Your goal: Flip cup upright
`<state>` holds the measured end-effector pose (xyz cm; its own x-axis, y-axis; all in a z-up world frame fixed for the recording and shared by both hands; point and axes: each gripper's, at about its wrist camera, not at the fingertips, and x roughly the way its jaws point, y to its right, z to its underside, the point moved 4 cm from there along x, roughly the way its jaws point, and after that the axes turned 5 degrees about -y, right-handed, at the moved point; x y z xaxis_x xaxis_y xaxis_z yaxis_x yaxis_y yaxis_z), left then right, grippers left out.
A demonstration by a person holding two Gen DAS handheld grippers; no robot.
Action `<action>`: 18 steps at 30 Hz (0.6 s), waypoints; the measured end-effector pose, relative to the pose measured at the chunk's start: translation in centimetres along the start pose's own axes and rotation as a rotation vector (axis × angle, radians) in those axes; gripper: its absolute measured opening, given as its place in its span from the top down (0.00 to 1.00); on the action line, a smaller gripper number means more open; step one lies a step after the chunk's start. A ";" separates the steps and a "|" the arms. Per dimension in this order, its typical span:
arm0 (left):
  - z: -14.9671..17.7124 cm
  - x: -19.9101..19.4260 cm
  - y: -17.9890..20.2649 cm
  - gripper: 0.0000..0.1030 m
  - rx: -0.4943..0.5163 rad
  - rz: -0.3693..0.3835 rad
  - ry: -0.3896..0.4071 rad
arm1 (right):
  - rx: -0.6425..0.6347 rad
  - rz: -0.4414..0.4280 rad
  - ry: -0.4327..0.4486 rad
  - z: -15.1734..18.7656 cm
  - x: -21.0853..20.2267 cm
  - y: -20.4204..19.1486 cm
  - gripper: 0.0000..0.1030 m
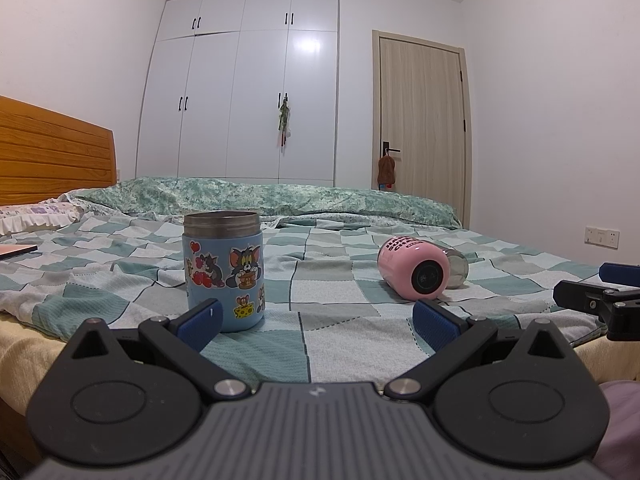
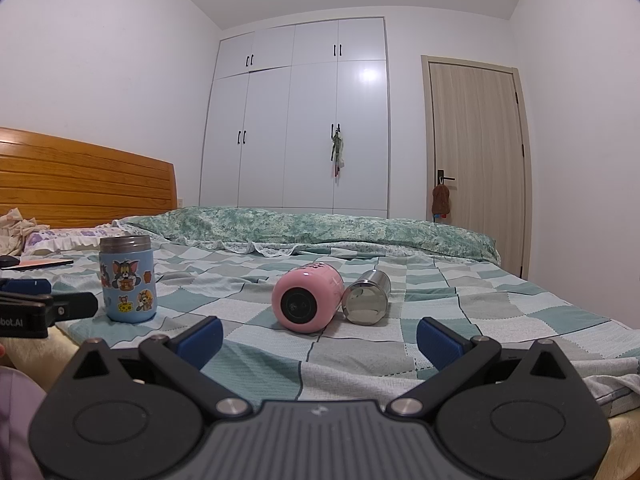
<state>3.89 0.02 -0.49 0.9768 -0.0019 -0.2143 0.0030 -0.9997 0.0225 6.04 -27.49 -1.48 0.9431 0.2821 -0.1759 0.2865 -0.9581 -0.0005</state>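
Observation:
A pink cup [image 1: 412,268] lies on its side on the checked bedsheet, its dark base facing me; it also shows in the right wrist view [image 2: 306,298]. A steel cup [image 2: 366,298] lies on its side touching the pink one on the right, partly hidden behind it in the left wrist view [image 1: 458,268]. A blue cartoon-sticker cup [image 1: 224,270] stands upright, also seen at the left in the right wrist view [image 2: 128,280]. My left gripper [image 1: 316,326] is open and empty, just in front of the blue cup. My right gripper [image 2: 318,342] is open and empty, short of the pink cup.
The bed's near edge [image 2: 600,412] runs just under both grippers. A rolled green quilt [image 2: 320,228] lies across the far side. A wooden headboard [image 2: 80,176], pillows and a flat dark device [image 2: 36,263] are at the left. A wardrobe and door stand behind.

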 end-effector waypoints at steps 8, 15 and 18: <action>0.0 0.0 0.0 0.00 -0.001 -0.002 0.001 | 0.000 0.000 0.000 0.0 -0.1 0.0 0.00; 0.0 0.2 -0.1 0.00 -0.001 -0.003 0.002 | -0.001 0.000 0.000 0.0 -0.1 0.0 0.00; 0.0 0.2 -0.1 0.00 -0.001 -0.003 0.002 | -0.001 0.000 0.000 0.0 -0.1 0.0 0.00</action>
<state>4.10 0.09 -0.53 0.9773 0.0013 -0.2120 0.0063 -0.9997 0.0229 5.98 -27.56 -1.44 0.9432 0.2821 -0.1754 0.2866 -0.9580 0.0005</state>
